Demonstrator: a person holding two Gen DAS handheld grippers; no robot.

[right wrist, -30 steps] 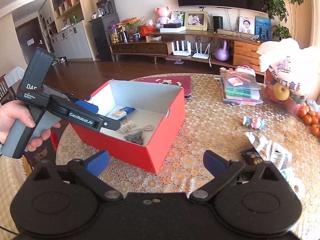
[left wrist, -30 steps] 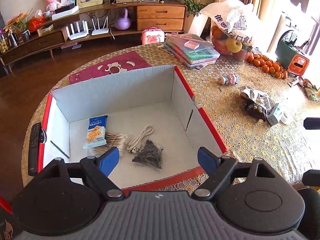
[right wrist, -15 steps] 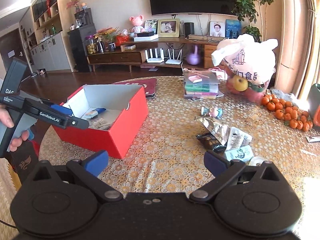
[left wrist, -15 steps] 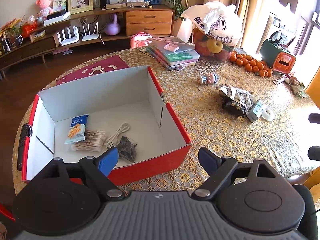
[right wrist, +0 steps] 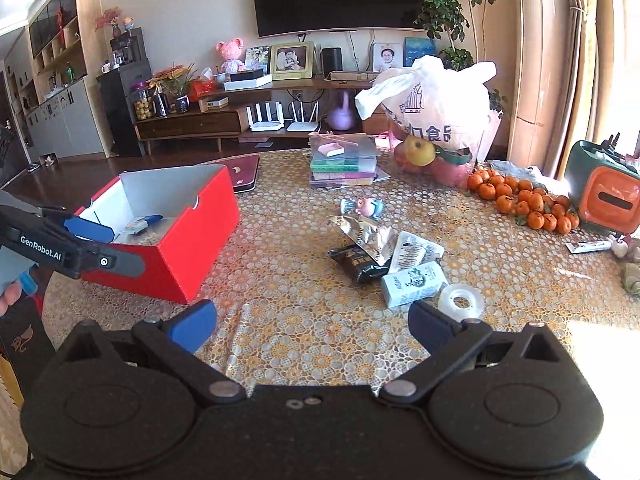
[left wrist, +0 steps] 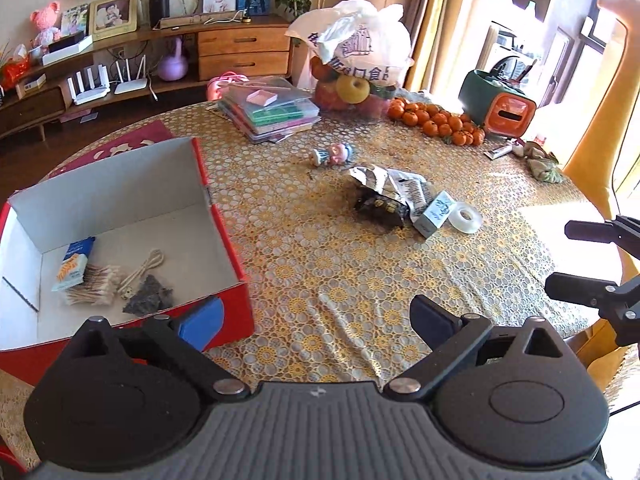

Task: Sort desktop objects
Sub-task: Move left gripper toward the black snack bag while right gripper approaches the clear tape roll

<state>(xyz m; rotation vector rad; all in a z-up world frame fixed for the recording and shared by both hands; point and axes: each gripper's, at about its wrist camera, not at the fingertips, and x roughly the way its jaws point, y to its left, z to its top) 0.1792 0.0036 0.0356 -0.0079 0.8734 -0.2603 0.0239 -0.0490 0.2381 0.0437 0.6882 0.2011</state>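
A red box (left wrist: 228, 236) (right wrist: 188, 232) with a white inside stands on the table's left; in it lie a blue snack packet (left wrist: 74, 264), cotton swabs (left wrist: 90, 290), a coiled cable (left wrist: 142, 274) and a dark pouch (left wrist: 148, 300). Mid-table lie a foil wrapper (left wrist: 372, 180) (right wrist: 366, 236), a black packet (left wrist: 380, 208) (right wrist: 356, 262), a small white carton (left wrist: 434, 214) (right wrist: 414, 284), a tape roll (left wrist: 464, 218) (right wrist: 460, 302) and a small figurine (left wrist: 332, 155) (right wrist: 362, 206). My left gripper (left wrist: 316, 322) is open at the box's near right corner. My right gripper (right wrist: 312, 326) is open and empty, short of the carton.
A stack of folders (left wrist: 270, 110), a white bag of fruit (left wrist: 356, 56), a pile of mandarins (left wrist: 438, 122) and a green-orange case (left wrist: 496, 102) line the far side. A dark red mat (right wrist: 244, 172) lies behind the box. Bare lace tablecloth (left wrist: 340, 272) lies before both grippers.
Both grippers swung right, away from the box toward the cluttered middle of the table. The box slid to the left of both views. Both stayed open and empty.
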